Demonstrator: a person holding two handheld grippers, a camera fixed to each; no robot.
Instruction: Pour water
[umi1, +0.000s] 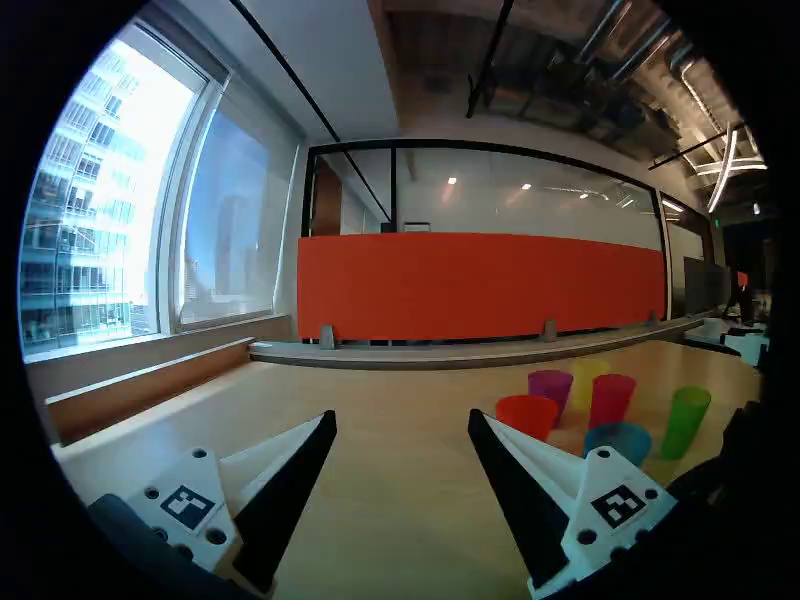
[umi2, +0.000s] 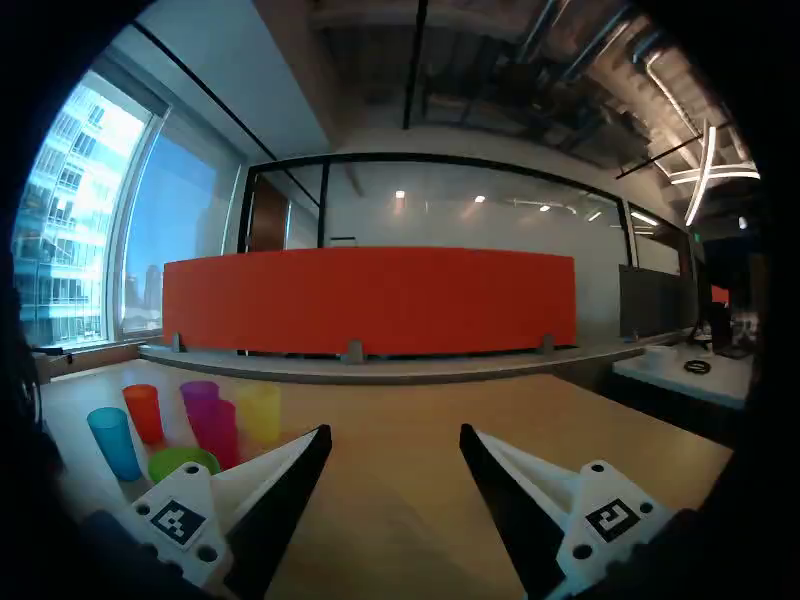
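Observation:
Several coloured plastic cups stand in a cluster on the light wooden table (umi1: 400, 400). In the left gripper view they sit to the right: an orange cup (umi1: 527, 415), purple cup (umi1: 550, 388), yellow cup (umi1: 588, 375), pink cup (umi1: 611, 398), blue cup (umi1: 617, 440) and green cup (umi1: 686, 420). My left gripper (umi1: 400, 415) is open above the table, left of the cluster, with nothing between its fingers. In the right gripper view the same cups lie to the left, among them the blue cup (umi2: 113, 440), orange cup (umi2: 145, 410) and green cup (umi2: 182, 462). My right gripper (umi2: 394, 430) is open and holds nothing.
An orange divider panel (umi1: 480, 285) runs along the table's far edge. Big windows (umi1: 110, 210) line the left side. A second desk (umi2: 680, 375) with small items stands at the right. Bare tabletop stretches ahead of both grippers.

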